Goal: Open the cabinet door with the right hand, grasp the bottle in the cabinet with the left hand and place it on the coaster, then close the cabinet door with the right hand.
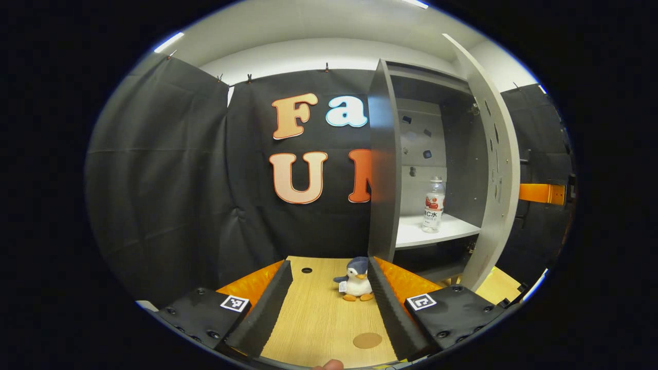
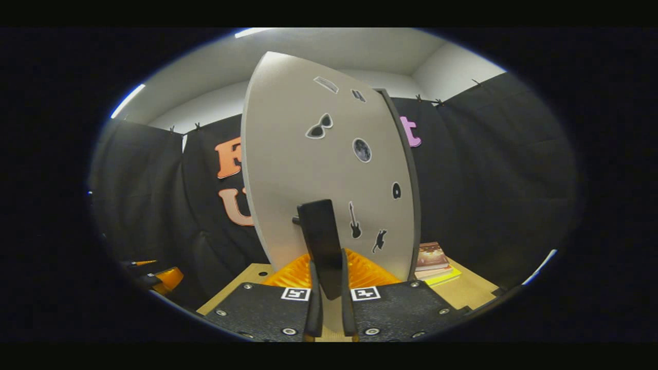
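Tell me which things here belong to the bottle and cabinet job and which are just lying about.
For the job: cabinet; its door, open; door handle, clamped by the right gripper; bottle on the shelf; coaster; left gripper, open.

Lying about: penguin on the table; books.
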The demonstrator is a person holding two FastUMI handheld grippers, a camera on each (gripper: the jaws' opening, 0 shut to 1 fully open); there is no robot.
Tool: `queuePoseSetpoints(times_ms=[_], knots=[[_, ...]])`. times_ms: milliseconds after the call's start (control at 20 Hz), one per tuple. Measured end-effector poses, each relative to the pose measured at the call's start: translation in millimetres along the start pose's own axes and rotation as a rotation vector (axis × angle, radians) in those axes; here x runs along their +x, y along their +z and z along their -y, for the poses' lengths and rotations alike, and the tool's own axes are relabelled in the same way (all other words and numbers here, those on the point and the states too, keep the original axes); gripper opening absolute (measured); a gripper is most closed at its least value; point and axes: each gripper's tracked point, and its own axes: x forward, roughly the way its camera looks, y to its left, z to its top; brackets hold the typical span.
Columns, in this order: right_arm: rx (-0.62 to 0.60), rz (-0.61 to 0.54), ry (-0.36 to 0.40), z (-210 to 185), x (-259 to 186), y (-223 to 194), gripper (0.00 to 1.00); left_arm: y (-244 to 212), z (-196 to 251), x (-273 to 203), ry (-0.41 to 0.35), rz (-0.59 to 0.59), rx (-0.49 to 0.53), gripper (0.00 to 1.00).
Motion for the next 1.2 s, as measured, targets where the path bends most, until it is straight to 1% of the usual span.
queuePoseSetpoints(times_ms=[100, 150, 200, 250, 300, 350, 550, 600, 650, 700, 750, 800, 950, 1000, 1050, 1100, 1200], knots=[[0.001, 0.005, -0.012, 6.1, -1.9, 1.1, 0.17, 0.4, 10.8, -3.3, -0.009, -0.001, 0.003, 0.94], [0.0, 0.009, -0.019, 8.5, -3.8, 1.5, 0.12, 0.1, 16.5, -4.4, -0.015, -0.001, 0.003, 0.94], [0.001, 0.009, -0.029, 12.1, -4.9, 1.9, 0.14, -0.1, 22.3, -5.6, -0.019, -0.002, 0.004, 0.94], [0.007, 0.01, -0.041, 14.5, -4.7, 2.6, 0.14, -0.2, 26.7, -7.2, -0.023, -0.004, 0.005, 0.95], [0.006, 0.008, -0.048, 17.3, -3.8, 3.1, 0.16, -0.7, 32.7, -7.0, -0.028, -0.005, 0.006, 0.97], [0.009, 0.011, -0.057, 20.7, -5.7, 4.2, 0.14, -0.8, 37.8, -8.7, -0.031, -0.006, 0.006, 0.97], [0.006, 0.014, -0.074, 33.2, -6.9, 5.6, 0.13, 0.1, 56.8, -16.1, -0.044, -0.004, 0.003, 0.96], [0.003, 0.022, -0.071, 34.8, -7.9, 7.0, 0.09, 0.2, 62.9, -19.2, -0.048, -0.003, 0.003, 0.95], [0.001, 0.025, -0.067, 37.3, -7.9, 7.2, 0.11, 0.6, 67.2, -20.9, -0.052, -0.003, 0.004, 0.95], [0.007, 0.032, -0.064, 39.5, -7.8, 8.2, 0.08, 0.5, 71.9, -23.2, -0.056, -0.003, 0.005, 0.95], [0.014, 0.033, -0.056, 41.2, -7.6, 8.0, 0.08, 0.6, 76.4, -25.3, -0.058, -0.004, 0.006, 0.95], [0.027, 0.034, -0.05, 41.7, -7.5, 8.7, 0.1, -0.2, 81.0, -27.3, -0.061, -0.005, 0.007, 0.94], [0.037, 0.036, -0.034, 44.7, -8.3, 9.7, 0.1, -0.2, 92.0, -31.9, -0.067, -0.006, 0.003, 0.94], [0.024, 0.04, -0.03, 47.6, -7.2, 10.1, 0.07, -0.7, 95.4, -34.0, -0.068, -0.006, 0.004, 0.94], [0.01, 0.038, -0.025, 51.6, -5.4, 9.5, 0.14, -0.1, 98.3, -34.9, -0.068, -0.007, 0.005, 0.94], [0.006, 0.039, -0.025, 55.1, -6.2, 11.3, 0.1, -1.4, 102.0, -36.1, -0.071, -0.009, 0.006, 0.94], [0.006, 0.035, -0.012, 67.3, -9.9, 12.7, 0.09, -3.0, 106.7, -38.6, -0.07, -0.012, 0.006, 0.94]])
